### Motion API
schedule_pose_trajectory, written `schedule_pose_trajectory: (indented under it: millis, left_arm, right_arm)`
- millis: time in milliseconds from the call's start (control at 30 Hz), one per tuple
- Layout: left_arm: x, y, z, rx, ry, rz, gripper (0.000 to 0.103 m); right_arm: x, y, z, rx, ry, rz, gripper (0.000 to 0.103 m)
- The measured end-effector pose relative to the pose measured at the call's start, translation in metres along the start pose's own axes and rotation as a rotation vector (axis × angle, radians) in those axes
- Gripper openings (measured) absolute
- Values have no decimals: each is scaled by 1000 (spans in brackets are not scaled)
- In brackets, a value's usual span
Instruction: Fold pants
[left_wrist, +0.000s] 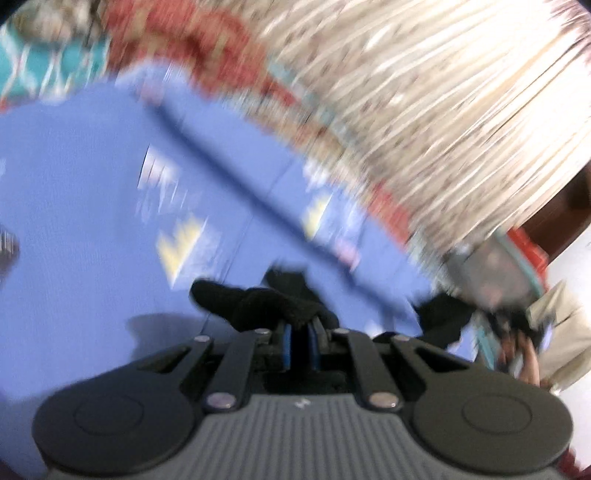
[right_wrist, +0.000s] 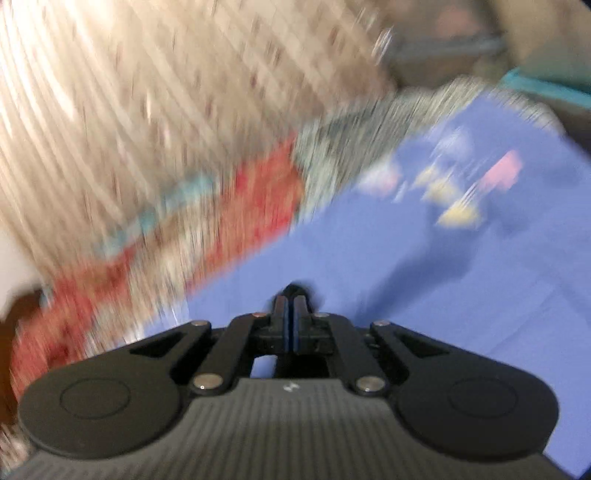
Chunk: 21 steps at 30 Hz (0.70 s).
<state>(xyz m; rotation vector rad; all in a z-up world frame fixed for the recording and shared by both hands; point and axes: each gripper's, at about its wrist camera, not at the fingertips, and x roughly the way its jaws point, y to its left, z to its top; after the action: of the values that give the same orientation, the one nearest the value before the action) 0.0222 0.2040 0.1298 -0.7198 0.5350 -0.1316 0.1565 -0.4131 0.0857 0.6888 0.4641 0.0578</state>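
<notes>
**Black pants pinched over a blue sheet**

Between the left gripper's (left_wrist: 300, 334) nearly closed fingers sits a bunched edge of the black pants (left_wrist: 266, 301), lying on the blue printed sheet (left_wrist: 92, 229). Right gripper (right_wrist: 293, 301) is clamped tight on a small dark bit of fabric, too blurred to name. Around the sheet spreads a red-bordered patterned rug (right_wrist: 240, 199). Beige striped cloth (left_wrist: 424, 96) rises behind. Both views are motion-blurred.
</notes>
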Motion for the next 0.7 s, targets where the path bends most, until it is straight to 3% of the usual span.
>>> schedule_pose_trajectory:
  millis: [133, 167, 233, 300, 400, 500, 533, 567, 633, 700]
  left_arm:
    - [-43, -6, 7, -18, -63, -11, 8]
    - [-50, -3, 9, -28, -65, -1, 8]
    - [-54, -3, 18, -33, -59, 31, 8]
    - [-46, -11, 34, -14, -42, 36, 7]
    - [-5, -39, 66, 92, -8, 65, 7]
    - [53, -84, 105, 211, 11, 105, 7]
    - [74, -100, 116, 243, 5, 123, 7]
    - [94, -114, 123, 248, 7, 131, 10]
    - [120, -131, 124, 221, 4, 146, 16]
    - [130, -139, 105, 196, 5, 130, 47]
  right_arm:
    - [-109, -70, 26, 71, -153, -24, 5]
    - [-111, -77, 43, 88, -172, -31, 5]
    - [-150, -112, 42, 115, -203, -59, 5]
    - [-175, -146, 42, 145, -197, -100, 5]
    - [-215, -209, 22, 192, -181, -185, 2]
    - [-207, -248, 25, 251, -128, -243, 2]
    - [-204, -252, 23, 259, -107, -258, 2]
    - [-213, -232, 6, 260, -102, -281, 3]
    - [-211, -213, 0, 210, -53, -249, 4]
    - [-200, -181, -21, 93, -1, -232, 7]
